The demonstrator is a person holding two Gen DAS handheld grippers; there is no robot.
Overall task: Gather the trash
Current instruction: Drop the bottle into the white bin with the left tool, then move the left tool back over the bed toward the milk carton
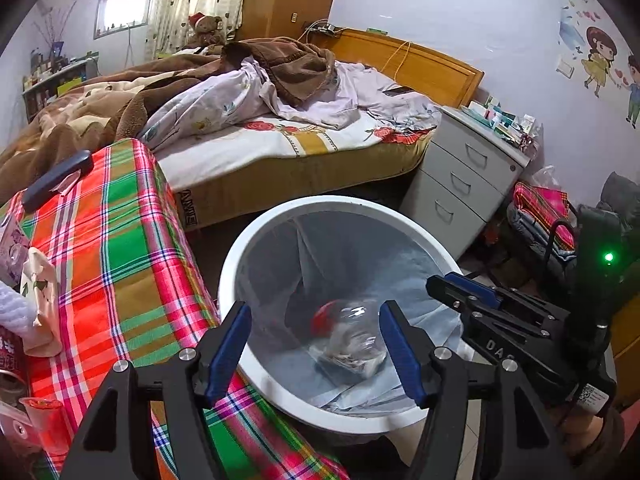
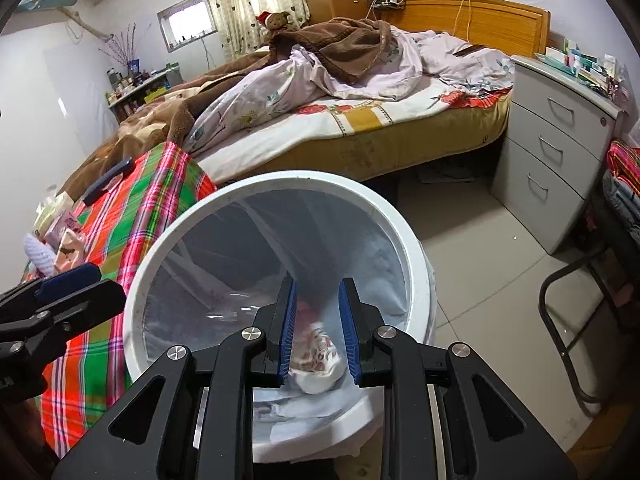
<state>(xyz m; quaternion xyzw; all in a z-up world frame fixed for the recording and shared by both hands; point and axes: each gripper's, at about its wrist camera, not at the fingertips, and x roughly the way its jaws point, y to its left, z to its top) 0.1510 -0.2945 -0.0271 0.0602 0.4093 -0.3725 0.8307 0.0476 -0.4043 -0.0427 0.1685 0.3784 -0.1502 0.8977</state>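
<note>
A white trash bin (image 1: 240,256) with a pale liner stands on the floor beside the plaid table; it also shows in the right wrist view (image 2: 416,248). A clear plastic bottle with a red cap (image 1: 352,332) lies inside it on some wrappers. My left gripper (image 1: 316,320) is open and empty over the bin. My right gripper (image 2: 318,300) is open over the bin; a crumpled white and red wrapper (image 2: 320,356) lies between and below its fingers, apart from the pads. The right gripper also shows in the left wrist view (image 1: 472,300).
A table with a plaid cloth (image 1: 120,248) holds a phone (image 1: 56,180), packets and a red cup (image 1: 40,412). A bed (image 1: 280,132) is behind the bin. A grey drawer unit (image 1: 460,184) stands to the right, a dark chair frame (image 2: 568,320) at far right.
</note>
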